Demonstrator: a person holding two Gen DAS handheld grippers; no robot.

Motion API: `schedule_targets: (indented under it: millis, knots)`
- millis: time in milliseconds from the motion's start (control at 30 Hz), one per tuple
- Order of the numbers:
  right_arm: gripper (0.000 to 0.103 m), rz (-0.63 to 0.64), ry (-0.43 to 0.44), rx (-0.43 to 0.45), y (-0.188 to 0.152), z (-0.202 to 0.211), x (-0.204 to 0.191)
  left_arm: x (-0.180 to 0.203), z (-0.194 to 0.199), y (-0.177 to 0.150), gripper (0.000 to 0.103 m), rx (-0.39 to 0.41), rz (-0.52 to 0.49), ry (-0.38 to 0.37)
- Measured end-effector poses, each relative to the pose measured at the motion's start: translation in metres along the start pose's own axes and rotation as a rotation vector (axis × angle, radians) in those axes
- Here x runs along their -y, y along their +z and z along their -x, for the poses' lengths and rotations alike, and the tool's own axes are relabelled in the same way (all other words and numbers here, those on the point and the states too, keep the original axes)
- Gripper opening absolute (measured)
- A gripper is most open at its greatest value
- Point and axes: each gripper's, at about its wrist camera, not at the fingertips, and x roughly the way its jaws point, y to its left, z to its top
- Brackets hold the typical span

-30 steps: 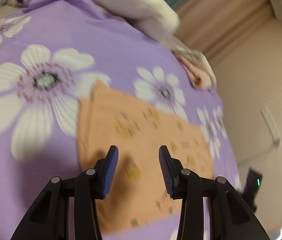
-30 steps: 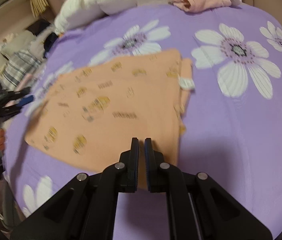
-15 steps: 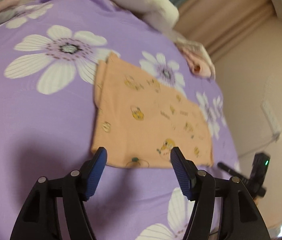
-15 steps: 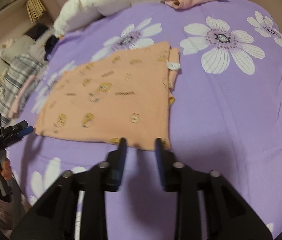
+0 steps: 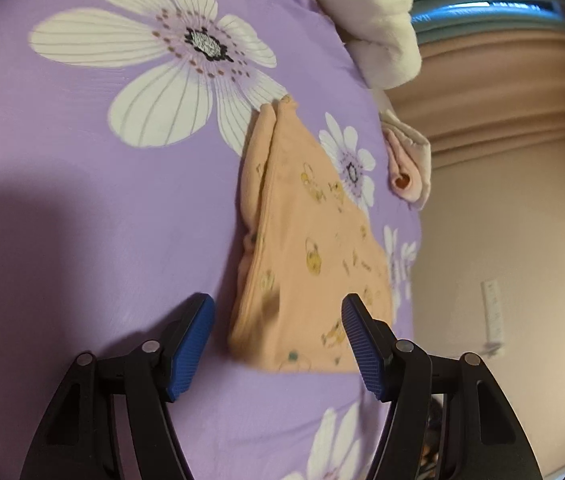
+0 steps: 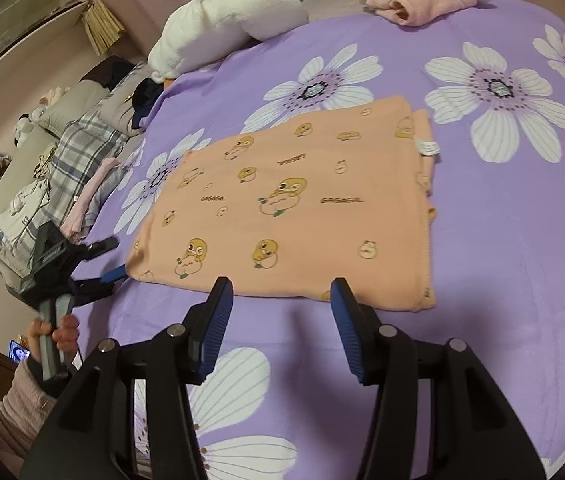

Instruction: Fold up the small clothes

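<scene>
An orange garment printed with yellow cartoon ducks lies folded flat on the purple flowered bedsheet. My right gripper hovers just short of its near edge; its jaws are opening and nothing is between them. In the left wrist view the same garment stretches away from me, its layered fold edge on the left. My left gripper stands open low over the sheet at the garment's near end, not touching the cloth. In the right wrist view the left gripper sits at the garment's left corner, held by a hand.
A white plush blanket and folded pink clothes lie at the far edge of the bed. A pile of plaid and pale clothes sits at the left. Curtains and a wall with a socket lie beyond the bed.
My right gripper went from shut to open and drew back off the garment's edge. My left gripper widened, rolled and sank toward the garment's end. The garment lies flat.
</scene>
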Motion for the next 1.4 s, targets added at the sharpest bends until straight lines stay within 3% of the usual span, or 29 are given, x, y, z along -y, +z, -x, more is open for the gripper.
schedule_targets:
  millis: [400, 667, 833, 933, 1100, 1233, 1400]
  knots:
    - [0.052, -0.002, 0.025, -0.040, 0.016, -0.032, -0.007, 0.021, -0.058, 0.045, 0.065, -0.066, -0.045, -0.028]
    - [0.052, 0.045, 0.027, -0.039, 0.057, -0.070, -0.024, 0.035, -0.069, 0.051, 0.064, -0.088, -0.090, 0.020]
    - [0.051, 0.083, -0.018, -0.056, 0.092, -0.106, -0.037, 0.035, -0.066, 0.050, 0.031, -0.086, -0.113, 0.104]
    - [0.037, 0.107, -0.079, -0.077, 0.107, -0.130, -0.044, 0.032, -0.063, 0.051, 0.015, -0.081, -0.110, 0.123]
    - [0.020, 0.150, -0.198, -0.135, 0.115, -0.164, -0.053, 0.033, -0.063, 0.050, 0.015, -0.082, -0.129, 0.156]
    - [0.018, 0.204, -0.260, -0.145, 0.115, -0.169, -0.060, 0.033, -0.063, 0.050, 0.015, -0.082, -0.130, 0.169]
    - [0.017, 0.206, -0.257, -0.127, 0.108, -0.152, -0.064, 0.033, -0.064, 0.049, 0.015, -0.082, -0.137, 0.176]
